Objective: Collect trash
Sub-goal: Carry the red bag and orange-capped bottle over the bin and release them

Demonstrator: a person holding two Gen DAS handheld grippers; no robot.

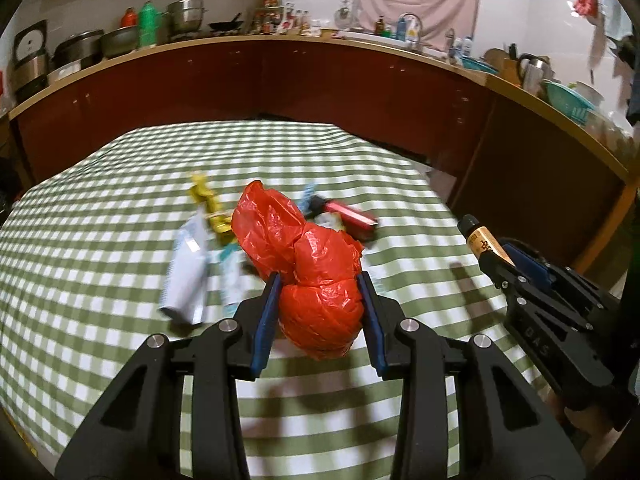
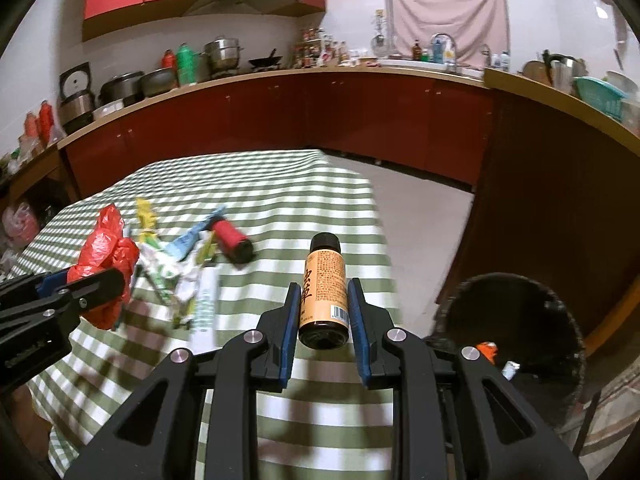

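With my left hand-held gripper (image 1: 318, 280) clamped on the crumpled red plastic bag (image 1: 316, 280) and my right hand-held gripper (image 2: 324, 292) clamped on the small brown glass bottle with an orange label (image 2: 323, 292), I'd keep both squeezes firm and only let go right over the round black bin (image 2: 516, 344).

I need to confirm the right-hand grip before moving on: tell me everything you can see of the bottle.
The bottle is small, dark brown glass or plastic, with a black cap and an orange label bearing black print and a barcode. It is held off the table, cap pointing away, base toward the camera, clamped at its sides between the right tongs.
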